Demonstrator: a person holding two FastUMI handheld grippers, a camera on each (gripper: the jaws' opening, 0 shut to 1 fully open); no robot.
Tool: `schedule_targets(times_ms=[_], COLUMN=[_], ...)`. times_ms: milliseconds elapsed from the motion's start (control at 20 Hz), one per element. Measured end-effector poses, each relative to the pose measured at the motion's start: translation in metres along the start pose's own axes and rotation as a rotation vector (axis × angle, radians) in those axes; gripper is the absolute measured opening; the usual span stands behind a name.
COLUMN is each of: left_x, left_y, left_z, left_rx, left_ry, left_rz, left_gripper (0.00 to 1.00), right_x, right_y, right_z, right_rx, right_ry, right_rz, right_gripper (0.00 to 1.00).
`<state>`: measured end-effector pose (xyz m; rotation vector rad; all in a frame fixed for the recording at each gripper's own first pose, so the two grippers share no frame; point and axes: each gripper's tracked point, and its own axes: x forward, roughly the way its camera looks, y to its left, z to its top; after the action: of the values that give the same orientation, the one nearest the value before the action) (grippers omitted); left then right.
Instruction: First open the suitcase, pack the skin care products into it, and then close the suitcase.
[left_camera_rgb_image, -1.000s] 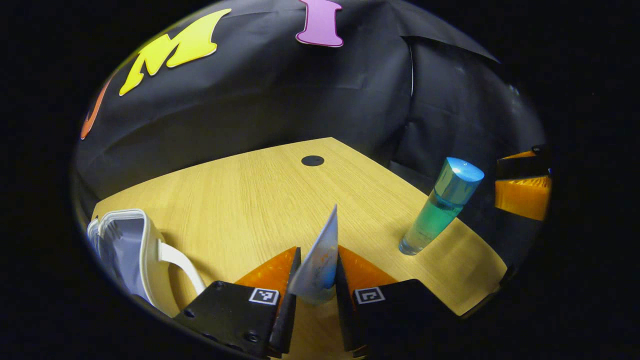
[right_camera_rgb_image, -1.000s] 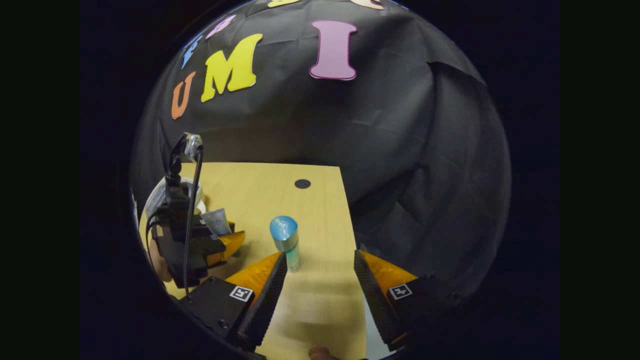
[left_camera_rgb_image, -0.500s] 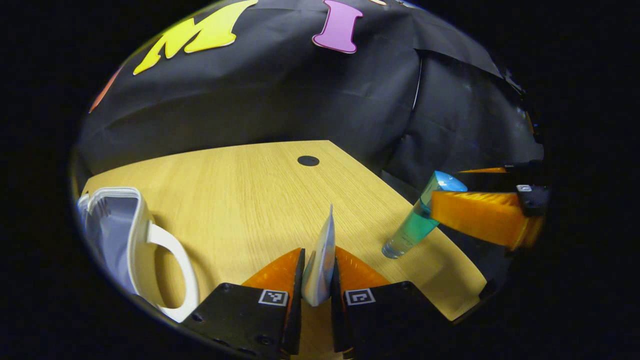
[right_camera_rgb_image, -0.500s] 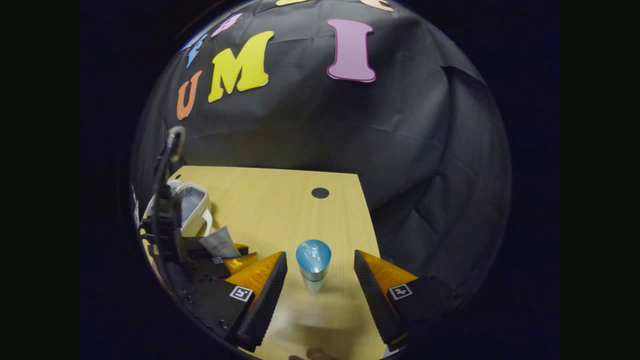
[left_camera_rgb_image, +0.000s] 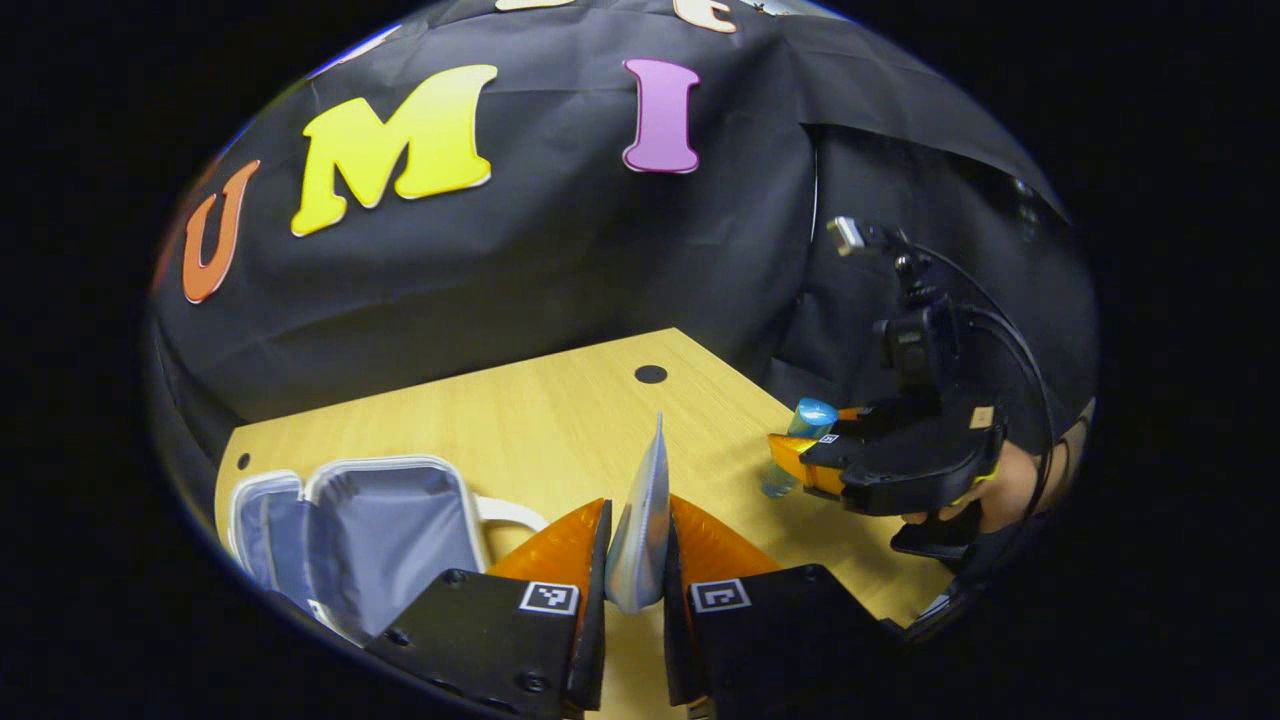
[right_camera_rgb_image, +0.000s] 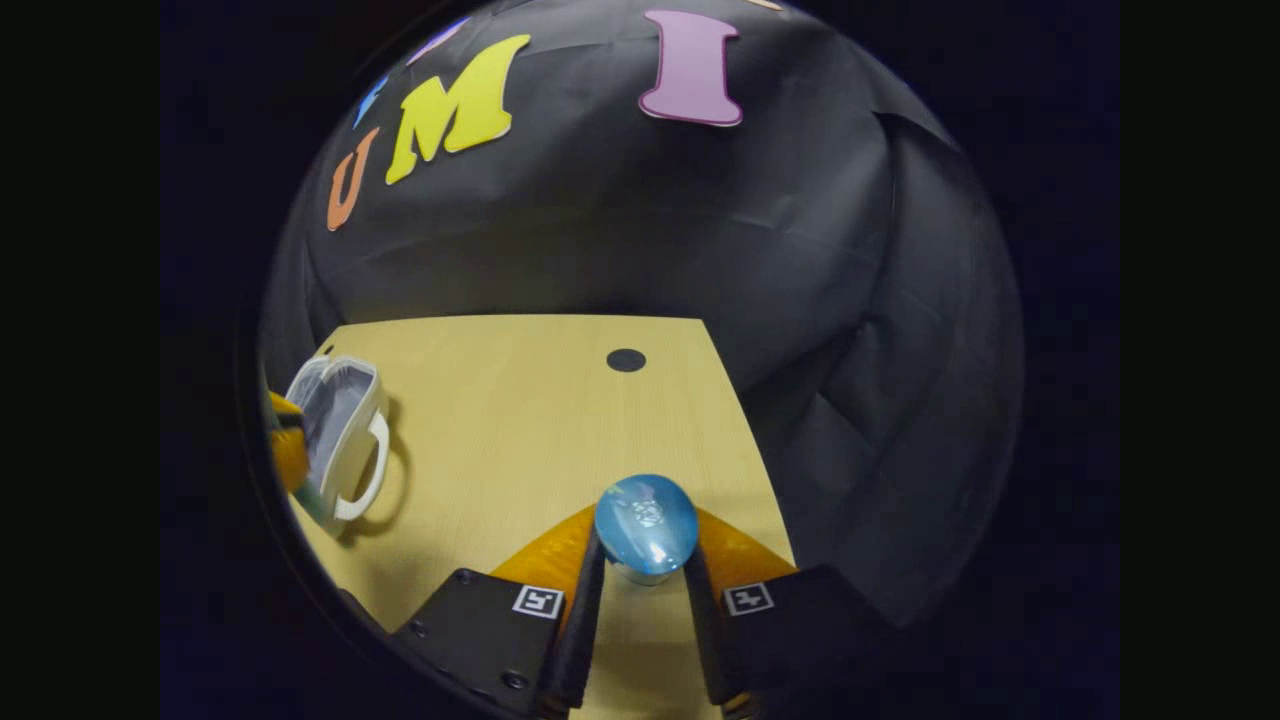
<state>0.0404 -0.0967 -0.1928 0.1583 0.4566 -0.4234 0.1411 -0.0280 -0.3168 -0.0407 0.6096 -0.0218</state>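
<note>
A flat, soft tube (left_camera_rgb_image: 643, 520) is pinched edge-on between the closed left tongs (left_camera_rgb_image: 634, 570), above the bench (left_camera_rgb_image: 520, 420) and just right of the open case (left_camera_rgb_image: 370, 520), while the right tongs (right_camera_rgb_image: 640, 580) are closed on the blue-capped bottle (right_camera_rgb_image: 646, 525), gripped just below its cap near the bench's right edge. The tube is judged light and squashy, so it is best held across its flat faces with modest pressure. The bottle is judged rigid, smooth, probably slippery and heavier with liquid, so a firm grip on the body under the cap is called for.
</note>
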Motion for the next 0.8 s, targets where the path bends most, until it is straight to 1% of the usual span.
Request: schedule_targets(times_ms=[50,100,250,350,450,600,750,800], left_x=[-0.015,-0.027,-0.056,-0.064,-0.063,-0.046,-0.037,-0.037], left_y=[0.01,0.021,0.064,0.107,0.144,0.191,0.205,0.202], left_z=[0.003,0.005,0.001,-0.013,-0.036,-0.082,-0.135,-0.147], left_rx=[-0.002,-0.007,-0.031,-0.058,-0.102,-0.158,-0.213,-0.243], left_ry=[-0.002,-0.001,0.001,0.022,0.055,0.156,0.304,0.347], left_rz=[0.015,0.03,0.085,0.142,0.197,0.254,0.27,0.261], left_gripper=[0.31,0.27,0.27,0.27,0.27,0.27,0.27,0.27], right_x=[-0.001,-0.001,-0.008,-0.027,-0.052,-0.089,-0.121,-0.131], right_y=[0.001,0.002,0.01,0.025,0.041,0.08,0.118,0.13], right_z=[0.0,-0.002,-0.005,0.0,0.008,0.02,0.03,0.03], right_rx=[0.009,0.011,0.032,0.03,0.008,-0.008,0.017,0.027], right_ry=[-0.008,0.002,0.02,0.006,-0.02,-0.047,-0.058,-0.059], right_rz=[-0.009,-0.021,-0.033,-0.031,-0.015,0.039,0.074,0.085], right_gripper=[0.41,0.39,0.35,0.33,0.33,0.33,0.34,0.33])
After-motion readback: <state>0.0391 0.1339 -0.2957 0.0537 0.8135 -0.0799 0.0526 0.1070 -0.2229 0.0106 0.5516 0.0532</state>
